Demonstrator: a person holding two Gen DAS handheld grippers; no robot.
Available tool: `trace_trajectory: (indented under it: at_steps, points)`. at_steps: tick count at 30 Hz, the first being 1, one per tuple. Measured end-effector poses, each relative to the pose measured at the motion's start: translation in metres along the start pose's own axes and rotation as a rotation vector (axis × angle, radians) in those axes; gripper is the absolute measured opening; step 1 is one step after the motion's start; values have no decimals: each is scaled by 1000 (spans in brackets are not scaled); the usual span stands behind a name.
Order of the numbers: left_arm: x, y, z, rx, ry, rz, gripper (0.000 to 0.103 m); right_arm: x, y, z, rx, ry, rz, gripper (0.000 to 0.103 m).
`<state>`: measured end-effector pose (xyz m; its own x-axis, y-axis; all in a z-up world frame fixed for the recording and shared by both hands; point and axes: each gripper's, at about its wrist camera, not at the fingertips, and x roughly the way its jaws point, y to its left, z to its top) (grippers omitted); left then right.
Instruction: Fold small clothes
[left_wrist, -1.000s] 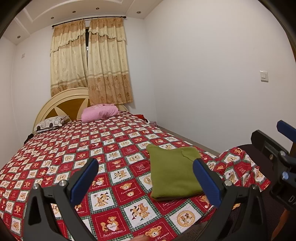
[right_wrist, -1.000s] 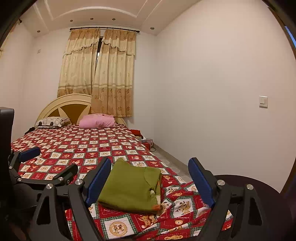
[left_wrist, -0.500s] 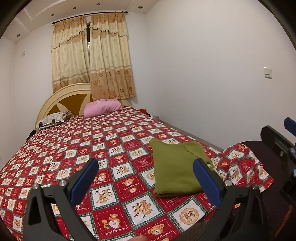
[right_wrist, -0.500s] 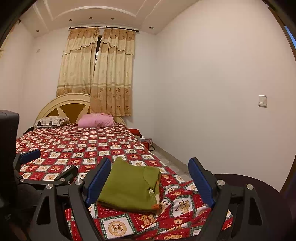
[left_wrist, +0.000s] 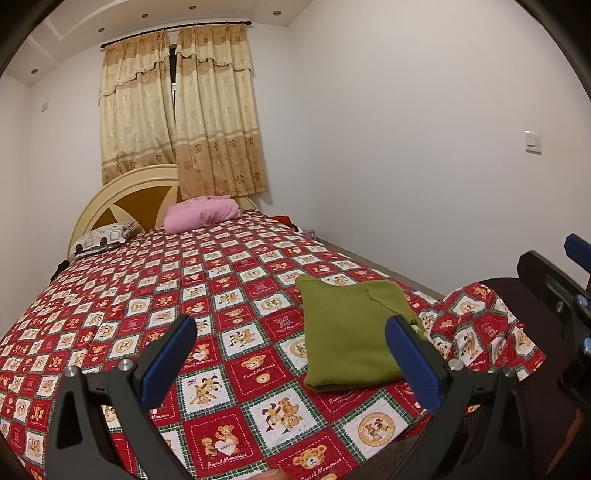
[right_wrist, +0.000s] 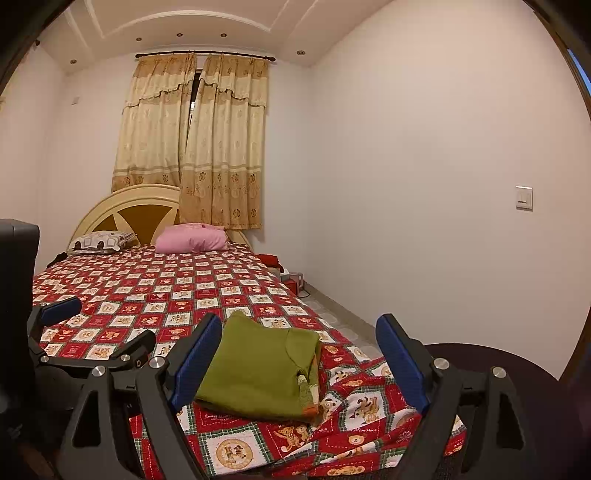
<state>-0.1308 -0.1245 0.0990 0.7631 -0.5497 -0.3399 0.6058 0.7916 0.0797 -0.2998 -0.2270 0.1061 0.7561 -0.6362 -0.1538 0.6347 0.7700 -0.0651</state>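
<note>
Pink pillow (left_wrist: 201, 214) by headboard (left_wrist: 122, 195); curtains (left_wrist: 181, 114) behind; light switch (left_wrist: 532, 141) on rt wall.

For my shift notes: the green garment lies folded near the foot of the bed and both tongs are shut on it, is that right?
Not quite: both views show the left tongs and right tongs open and holding nothing. The green garment does lie folded on the bed near its foot.

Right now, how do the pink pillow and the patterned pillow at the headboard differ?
The pink pillow is plain and plump; the patterned pillow is white with dark shapes and flatter. The pink one lies nearer the curtains, the patterned one further left. Both rest on the bedspread against the headboard.
</note>
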Motion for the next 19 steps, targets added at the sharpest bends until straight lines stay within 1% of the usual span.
trace_trajectory:
  at_steps: [7,9,13,19]
  points:
    - [1,1,-1,-6,7,-1,103,0,-1,-2,4,2,-2,86]
    - [4,3,-1,-16,23,-3,103,1,-1,-2,3,2,-3,86]
    - [10,7,-4,-40,57,-33,103,3,-1,-4,-1,6,-2,86]
    - [15,10,-7,-33,76,-16,103,6,-2,-6,1,17,-2,86]
